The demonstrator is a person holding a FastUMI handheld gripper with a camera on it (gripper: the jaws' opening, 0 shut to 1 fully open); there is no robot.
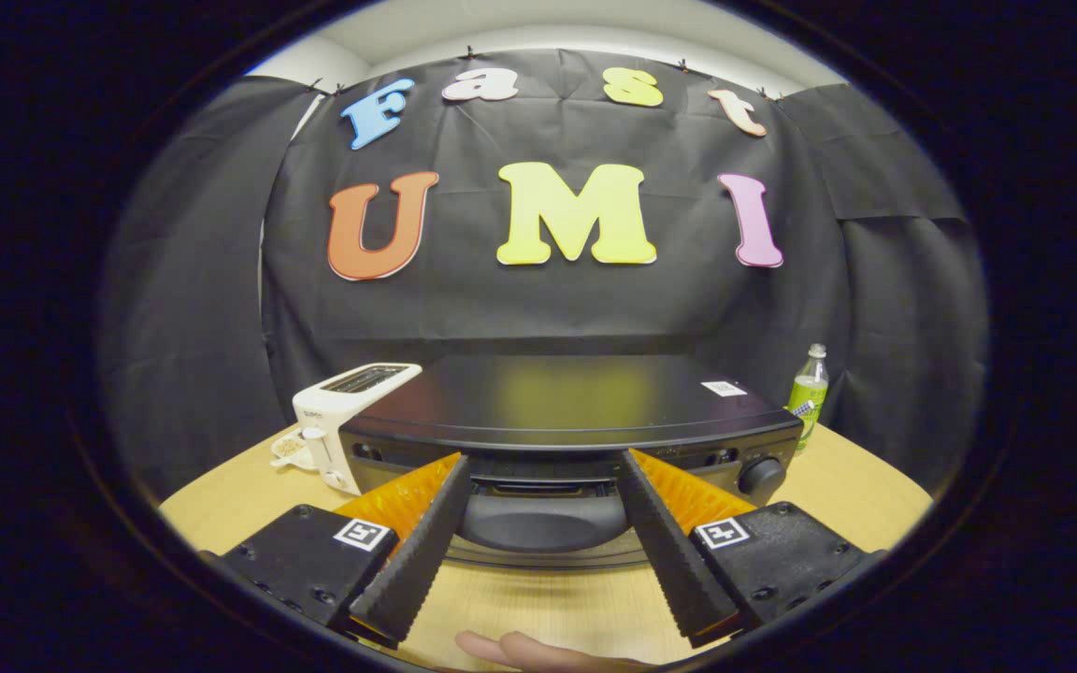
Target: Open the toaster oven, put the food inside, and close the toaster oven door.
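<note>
Toaster oven handle between spread gripper.

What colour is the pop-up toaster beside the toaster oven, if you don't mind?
White, seen in the gripper view: the toaster beside the black toaster oven.

The gripper holds its jaws spread wide, the toaster oven blocking the way just ahead. Bare counter lies right of it; a white toaster crowds its left, a bottle behind right.

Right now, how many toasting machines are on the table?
2: a black toaster oven just ahead of the open hand-held gripper, and a white slot toaster beside it.
</note>
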